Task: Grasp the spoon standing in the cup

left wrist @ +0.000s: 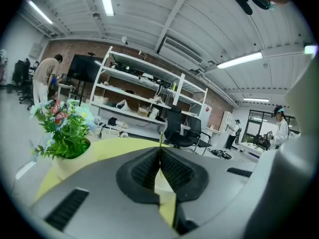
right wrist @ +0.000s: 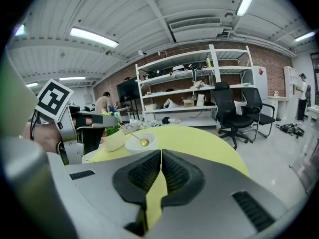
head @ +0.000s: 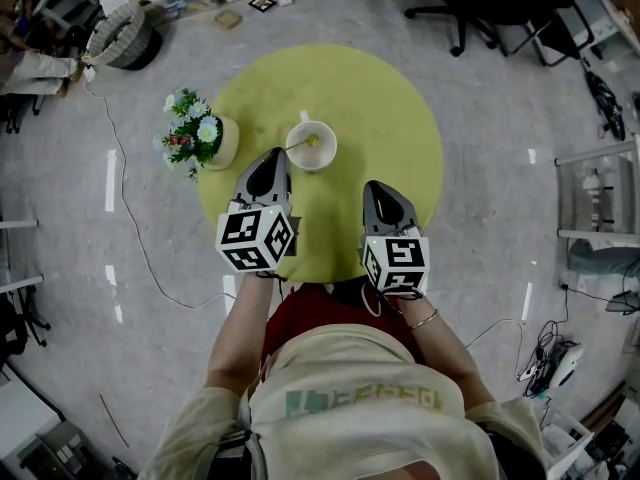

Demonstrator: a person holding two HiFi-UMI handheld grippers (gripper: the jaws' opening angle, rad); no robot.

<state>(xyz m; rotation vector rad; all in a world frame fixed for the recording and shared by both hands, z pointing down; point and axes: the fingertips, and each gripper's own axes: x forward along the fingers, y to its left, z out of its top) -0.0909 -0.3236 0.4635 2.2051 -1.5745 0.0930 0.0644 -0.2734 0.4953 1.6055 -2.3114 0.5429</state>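
A person is standing at a round yellow-green desk (head: pixel 385 103), holding a hand-held gripper in each hand, and a wide white ceramic cup (head: pixel 329 154) is sitting on the desk top ahead of them. A slim gold-coloured metal spoon (head: pixel 299 145) is leaning in this cup, its bowl lying inside and its handle slanting out over the rim on the cup's left side. The left hand-held gripper (head: pixel 276 156) is reaching in just to the left of the cup, with its tip at the handle. In the left gripper view its ribbed black jaws are pressing together on the thin gold handle (left wrist: pixel 160 138), which is sticking up from between them. The right gripper view is showing the same thing from the side: the spoon (right wrist: pixel 130 133) is rising from the cup (right wrist: pixel 134 146) to the left hand-held gripper (right wrist: pixel 93 119). The right hand-held gripper (head: pixel 377 186) is hovering over the desk to the right of the cup and nearer the person, apart from it. Its jaws are meeting at the tips with nothing between them, only the yellow desk (right wrist: pixel 204 138) showing through the gap below. A cream round pot of white, blue and pink artificial flowers (head: pixel 200 136) is standing left of the cup, at the desk's edge, beyond the left hand-held gripper. The grey floor around the desk is carrying a cable and black office chairs further off.
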